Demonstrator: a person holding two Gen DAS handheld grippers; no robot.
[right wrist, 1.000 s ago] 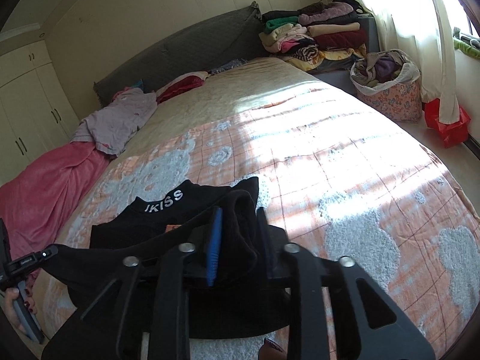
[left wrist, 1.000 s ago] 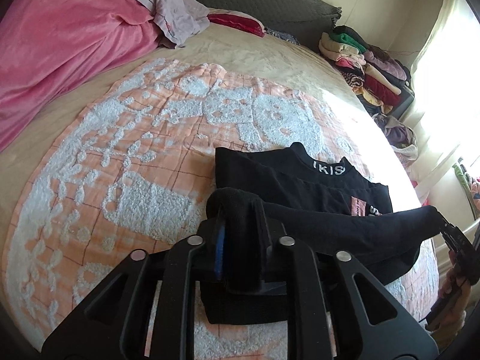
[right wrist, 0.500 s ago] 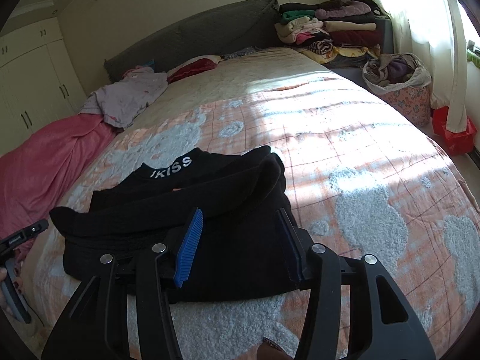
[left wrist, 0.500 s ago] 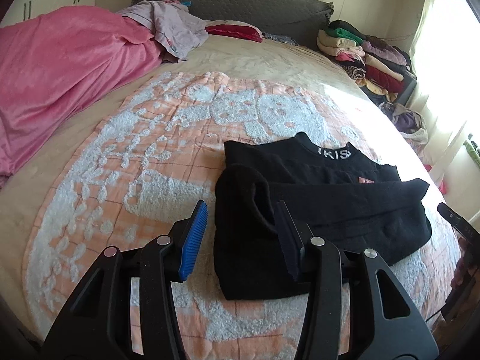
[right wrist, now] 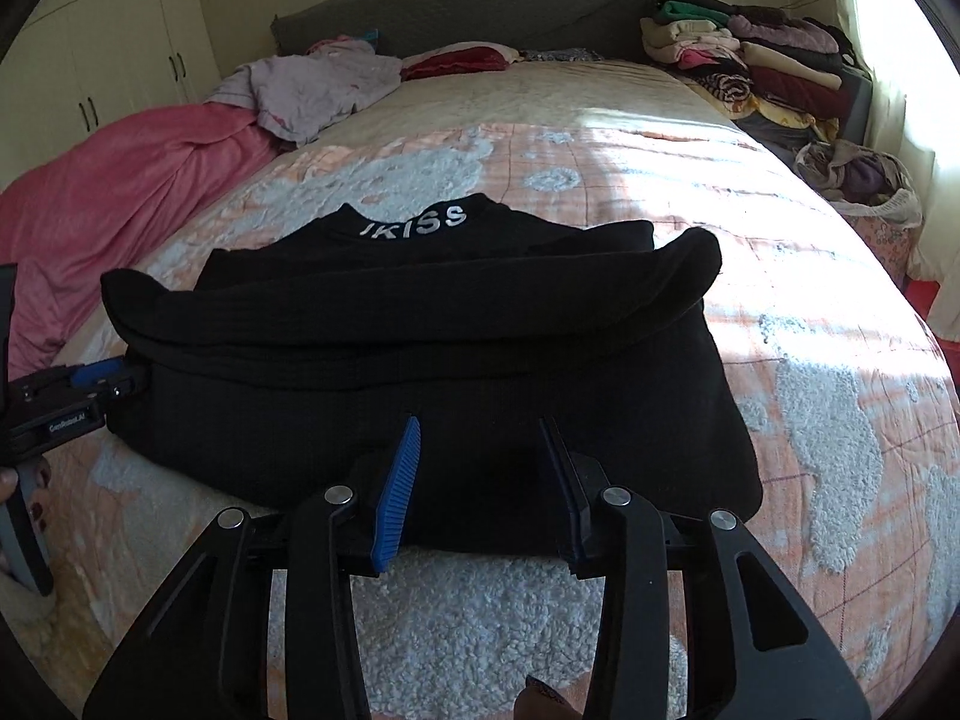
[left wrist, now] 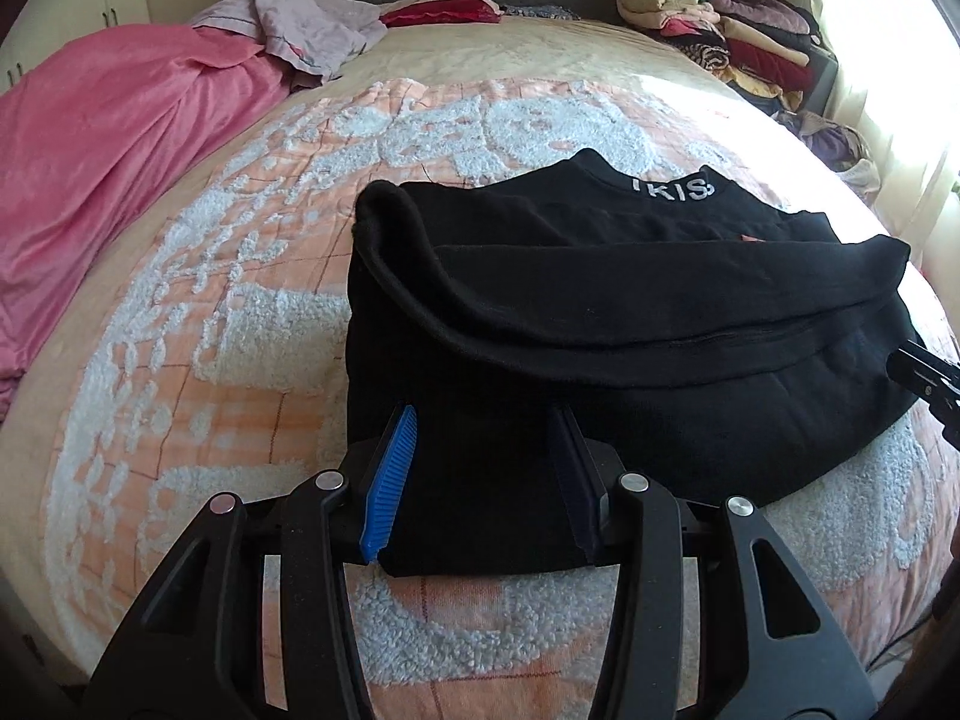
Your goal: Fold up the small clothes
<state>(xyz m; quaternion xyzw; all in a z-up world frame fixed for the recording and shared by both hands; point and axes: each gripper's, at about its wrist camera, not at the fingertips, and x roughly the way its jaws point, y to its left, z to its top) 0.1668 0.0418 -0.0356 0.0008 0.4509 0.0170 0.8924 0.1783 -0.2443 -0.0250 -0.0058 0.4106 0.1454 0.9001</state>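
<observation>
On the orange-and-white bedspread, my folded black top (lettered collar farthest away) lies just ahead of my left gripper and right gripper, both spread wide, holding nothing.

The sweater is lying folded on the quilt, which is covering the near part of the bed. The left gripper is sitting at the sweater's near left edge, the right gripper at its near right edge. A blanket is lying to the left, with a crumpled garment behind it. The headboard is standing at the far end, and a clothes pile is sitting at the far right.
</observation>
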